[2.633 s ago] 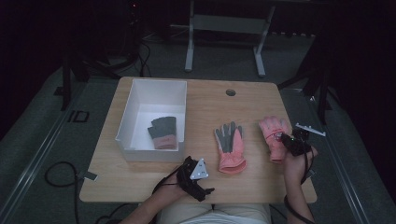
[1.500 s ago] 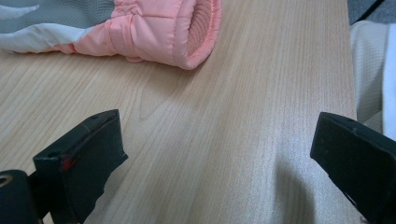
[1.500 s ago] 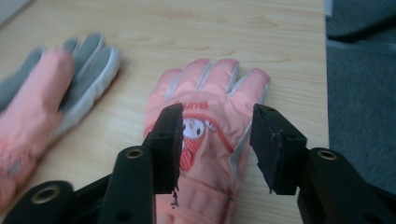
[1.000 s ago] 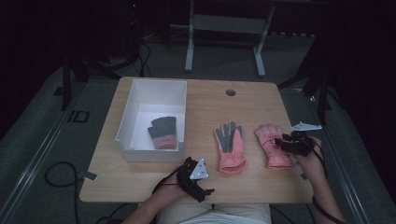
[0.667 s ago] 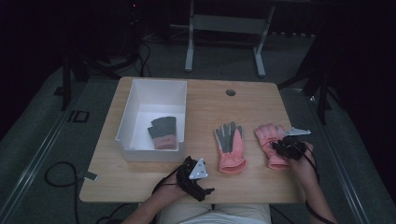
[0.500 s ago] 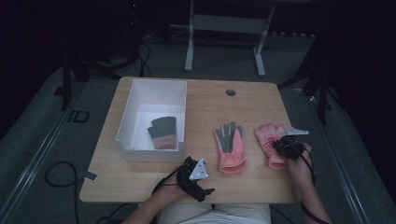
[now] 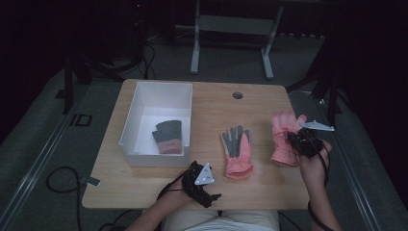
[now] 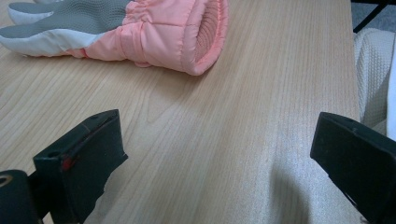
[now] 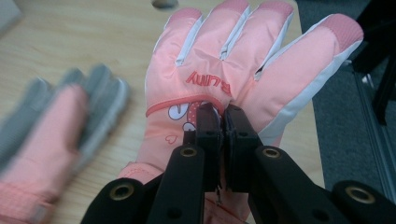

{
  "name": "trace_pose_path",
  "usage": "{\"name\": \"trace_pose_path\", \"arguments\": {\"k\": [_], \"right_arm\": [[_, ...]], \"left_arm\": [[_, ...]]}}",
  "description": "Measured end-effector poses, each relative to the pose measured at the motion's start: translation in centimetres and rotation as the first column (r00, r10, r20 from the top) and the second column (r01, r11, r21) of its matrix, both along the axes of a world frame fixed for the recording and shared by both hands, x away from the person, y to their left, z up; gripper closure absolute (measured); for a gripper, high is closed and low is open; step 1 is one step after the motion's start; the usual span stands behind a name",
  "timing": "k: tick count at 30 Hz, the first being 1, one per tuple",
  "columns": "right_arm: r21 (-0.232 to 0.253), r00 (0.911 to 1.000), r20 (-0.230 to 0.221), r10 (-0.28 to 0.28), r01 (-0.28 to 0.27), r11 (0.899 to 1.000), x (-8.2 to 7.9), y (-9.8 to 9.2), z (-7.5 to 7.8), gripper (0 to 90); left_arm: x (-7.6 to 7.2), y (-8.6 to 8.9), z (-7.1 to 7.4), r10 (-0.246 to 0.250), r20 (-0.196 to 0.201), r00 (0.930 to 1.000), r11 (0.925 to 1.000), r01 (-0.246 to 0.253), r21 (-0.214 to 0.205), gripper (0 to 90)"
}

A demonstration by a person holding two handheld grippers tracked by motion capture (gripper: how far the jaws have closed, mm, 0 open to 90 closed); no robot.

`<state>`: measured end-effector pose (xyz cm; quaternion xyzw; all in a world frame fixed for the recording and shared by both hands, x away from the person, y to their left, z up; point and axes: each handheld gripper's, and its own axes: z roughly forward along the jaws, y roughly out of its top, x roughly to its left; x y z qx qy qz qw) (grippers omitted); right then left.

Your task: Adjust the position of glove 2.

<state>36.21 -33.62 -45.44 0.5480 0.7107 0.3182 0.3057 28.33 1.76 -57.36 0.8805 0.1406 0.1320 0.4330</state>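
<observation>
The right tongs (image 9: 223, 122) have just been closing and now pinch the back of the pink glove (image 9: 219, 70), its cuff hidden behind them. The left tongs (image 8: 219, 154) gape wide over bare tabletop (image 8: 224, 116); beyond them lies a second glove (image 8: 154, 28), fingertips cut off.

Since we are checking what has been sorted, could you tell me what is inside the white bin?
The white bin holds one glove, grey with a pink cuff, lying flat near its front right corner. The rest of its floor shows bare; the near wall hides only the strip behind it.
</observation>
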Motion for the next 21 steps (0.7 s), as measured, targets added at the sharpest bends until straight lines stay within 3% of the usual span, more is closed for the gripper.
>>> {"name": "trace_pose_path", "arguments": {"k": [3,7,12,16,18,21], "right_arm": [[0.019,0.9998,0.017,0.004,-0.005,1.0,-0.3,1.2,1.4,86.1],[0.005,0.9983,0.053,0.022,-0.023,1.0,-0.9,3.3,3.0,86.1],[0.022,0.9963,0.072,0.048,-0.05,0.998,-1.5,6.1,4.3,86.1],[0.034,0.9952,0.079,0.059,-0.061,0.998,-1.8,7.8,4.6,86.1],[0.014,0.9934,0.089,0.073,-0.074,0.997,-2.1,10.1,4.2,86.1],[0.013,0.9926,0.076,0.094,-0.096,0.995,-2.3,11.8,3.5,86.1]], "left_arm": [[-0.1,-0.1,0.1,0.0,0.004,1.0,1.0,0.0,0.001,2.3],[-0.1,-0.1,0.1,-0.004,0.01,0.9999,1.0,0.004,0.003,2.2],[-0.1,0.0,0.2,0.006,0.016,0.9998,1.0,-0.006,-0.006,2.2],[-0.1,0.1,0.3,0.015,0.023,0.9996,0.9998,-0.014,-0.013,2.2],[-0.2,0.1,0.4,0.017,0.025,0.9995,0.9998,-0.016,-0.011,2.3],[-0.4,0.2,0.4,0.017,0.032,0.9993,0.9997,-0.016,-0.018,2.3]]}}
